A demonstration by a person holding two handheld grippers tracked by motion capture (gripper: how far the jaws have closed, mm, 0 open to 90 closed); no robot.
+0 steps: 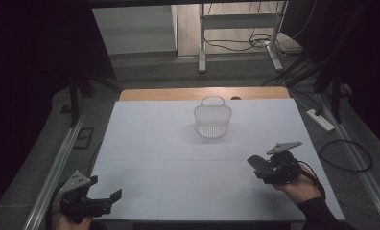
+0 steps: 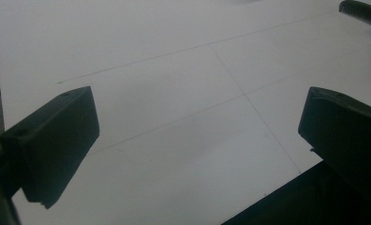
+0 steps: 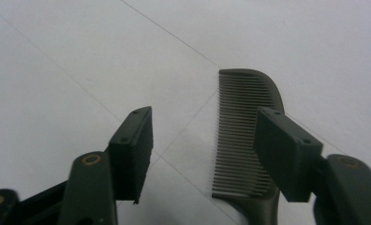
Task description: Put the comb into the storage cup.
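- White table (image 1: pixel 178 163) w/ wire basket (image 1: pixel 212 117) near far edge.
- R gripper (image 3: pixel 204 140): jaws apart, nothing gripped; dark comb (image 3: pixel 244 136) flat on table beneath.
- L gripper (image 2: pixel 197 136): jaws wide, empty, near front-left corner.

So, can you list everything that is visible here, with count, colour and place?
comb: 1, dark, flat on the table just beyond the right gripper's jaws
basket: 1, white wire, upright at the far middle of the table
table: 1, white top, wooden far edge
power strip: 1, white, on the floor at the right
left gripper: 1, black, near left corner, jaws open, nothing between them
right gripper: 1, black, near right, jaws open, not pressing the comb
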